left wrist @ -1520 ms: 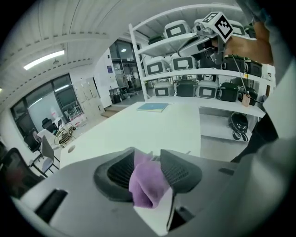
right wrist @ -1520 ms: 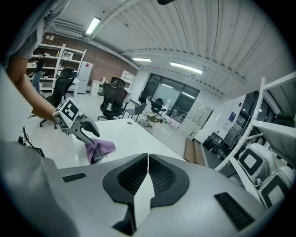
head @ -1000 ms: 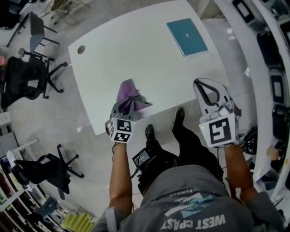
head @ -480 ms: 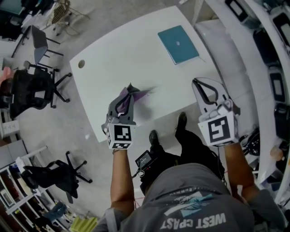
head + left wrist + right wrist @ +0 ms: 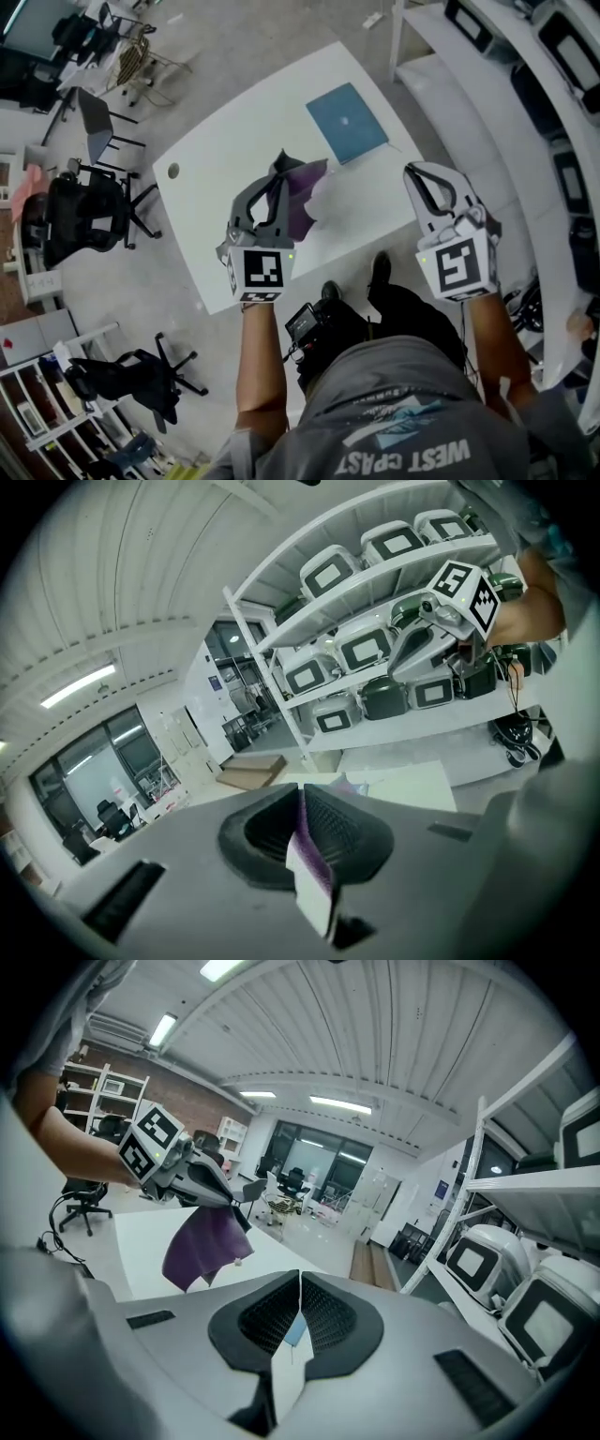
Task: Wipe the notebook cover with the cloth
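Head view: both forearms stretch forward. Left gripper [image 5: 278, 169], jaws just tightened, pinches the hanging purple cloth [image 5: 305, 189] above the table [image 5: 216, 159]; the teal notebook [image 5: 347, 122] lies diagonally near its far edge. Right gripper [image 5: 418, 174] jaws meet, empty.

The cloth [image 5: 302, 192] was deep purple and unpatterned. The notebook [image 5: 347, 122] cover was teal, and the table [image 5: 220, 183] was plain white. The left tongs [image 5: 279, 164] and the right tongs [image 5: 418, 176] were pale grey, each carrying black-and-white square markers. The floor [image 5: 234, 37] was mottled grey.
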Available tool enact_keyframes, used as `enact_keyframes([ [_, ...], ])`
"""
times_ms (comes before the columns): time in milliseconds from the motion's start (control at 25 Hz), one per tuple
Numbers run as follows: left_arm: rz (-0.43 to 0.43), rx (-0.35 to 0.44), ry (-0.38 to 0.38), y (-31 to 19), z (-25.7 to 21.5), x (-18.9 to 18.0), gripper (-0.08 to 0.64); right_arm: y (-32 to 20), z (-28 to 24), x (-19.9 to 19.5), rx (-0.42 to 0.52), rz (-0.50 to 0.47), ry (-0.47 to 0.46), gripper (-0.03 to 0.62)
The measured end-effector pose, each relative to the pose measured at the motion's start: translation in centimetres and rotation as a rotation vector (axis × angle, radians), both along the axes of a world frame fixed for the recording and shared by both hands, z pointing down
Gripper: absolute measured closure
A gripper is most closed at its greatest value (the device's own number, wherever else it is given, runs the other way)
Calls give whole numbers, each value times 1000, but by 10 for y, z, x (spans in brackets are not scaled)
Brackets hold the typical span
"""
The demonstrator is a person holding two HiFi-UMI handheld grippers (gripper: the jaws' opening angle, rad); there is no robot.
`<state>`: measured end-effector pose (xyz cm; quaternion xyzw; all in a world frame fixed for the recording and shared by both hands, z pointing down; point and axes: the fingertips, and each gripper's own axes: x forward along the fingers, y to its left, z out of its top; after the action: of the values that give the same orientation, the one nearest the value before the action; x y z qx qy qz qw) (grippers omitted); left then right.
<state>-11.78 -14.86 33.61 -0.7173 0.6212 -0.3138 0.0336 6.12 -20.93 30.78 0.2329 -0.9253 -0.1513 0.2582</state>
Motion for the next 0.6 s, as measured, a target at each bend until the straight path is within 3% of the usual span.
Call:
enact_keyframes([
  [320,129,22,24,-70,0,53,540,-28,2,32,-12,69,10,561],
  [600,259,-23,79,-137,51,97,540,-50,27,70,-53,183,50,561],
])
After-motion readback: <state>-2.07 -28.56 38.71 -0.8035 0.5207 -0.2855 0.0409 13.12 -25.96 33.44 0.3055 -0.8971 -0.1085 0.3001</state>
